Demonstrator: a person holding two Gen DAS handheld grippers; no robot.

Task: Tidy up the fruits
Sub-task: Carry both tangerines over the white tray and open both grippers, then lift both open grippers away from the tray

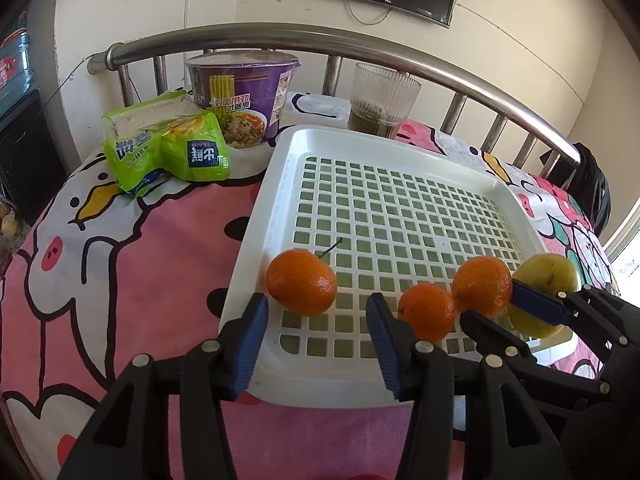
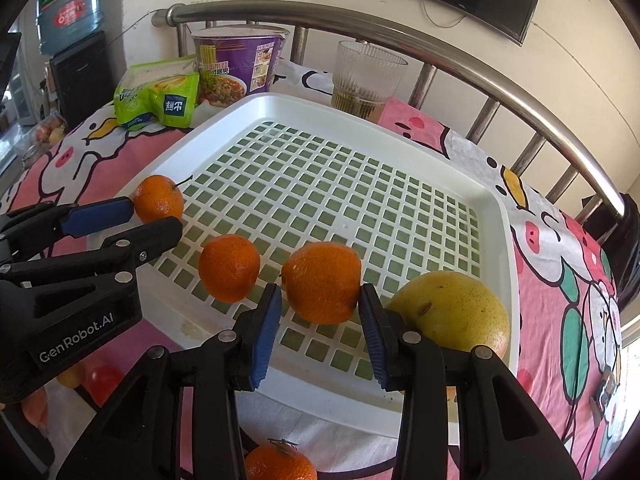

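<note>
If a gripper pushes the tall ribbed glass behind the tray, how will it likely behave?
The ribbed glass looks tall and narrow, so a push near its rim would probably tip it. It holds only a little liquid at the bottom, which may spill. Being clear and glass-like, it is likely fragile, and it stands near the metal rail.

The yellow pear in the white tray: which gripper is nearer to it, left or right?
Right. The right gripper sits beside the yellow pear, one finger almost against it. The left gripper is further along the tray, by the stemmed orange.
</note>
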